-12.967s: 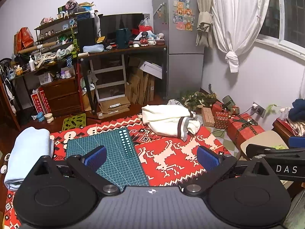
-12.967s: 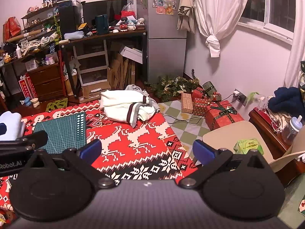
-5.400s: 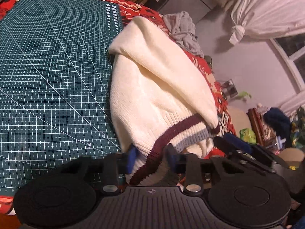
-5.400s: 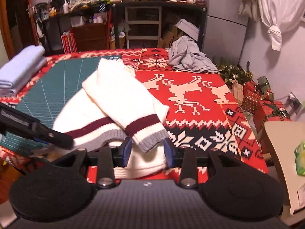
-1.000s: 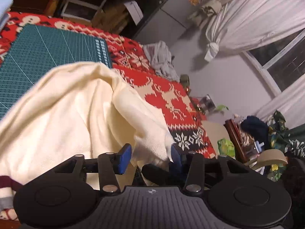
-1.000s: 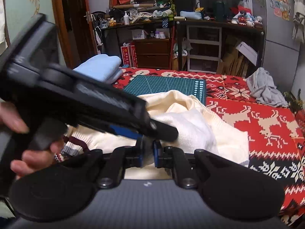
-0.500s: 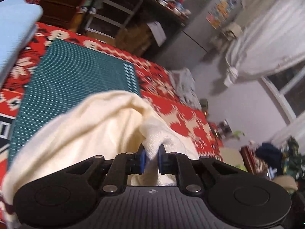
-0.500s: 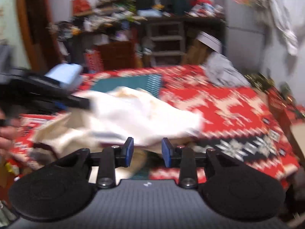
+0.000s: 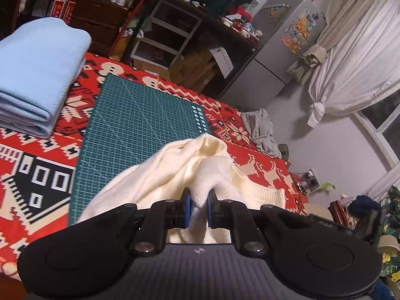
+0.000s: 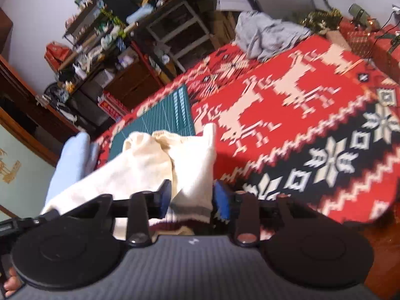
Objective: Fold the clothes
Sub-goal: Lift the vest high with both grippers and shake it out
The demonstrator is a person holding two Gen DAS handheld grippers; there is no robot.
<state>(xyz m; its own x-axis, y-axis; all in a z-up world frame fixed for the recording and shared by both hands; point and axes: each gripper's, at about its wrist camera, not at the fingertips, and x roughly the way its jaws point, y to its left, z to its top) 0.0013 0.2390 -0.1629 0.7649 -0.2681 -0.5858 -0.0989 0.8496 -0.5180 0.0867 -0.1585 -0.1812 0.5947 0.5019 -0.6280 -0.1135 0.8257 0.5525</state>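
The left gripper (image 9: pixel 198 207) is pinching a bunched fold of the cream sweater (image 9: pixel 160 175), which is trailing from it onto the green cutting mat (image 9: pixel 140 125). The right gripper (image 10: pixel 192 197), jaws just closing, is straddling the striped cuff end (image 10: pixel 192 207), nearer the table's near edge; the sweater is stretching leftward between them.

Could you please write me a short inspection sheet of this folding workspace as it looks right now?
Surface: red patterned cloth covers the table, with a green cutting mat on it.
Job's things: cream sweater bunched over the mat's near edge; folded blue garment beside the mat.
Clutter: crumpled grey garment at the far edge.
Grippers: left hand-held gripper pinches sweater fabric; right hand-held gripper has just been closing around the striped cuff.
Cables: wall socket, plugged.
Surroundings: crowded shelves, fridge, curtain.
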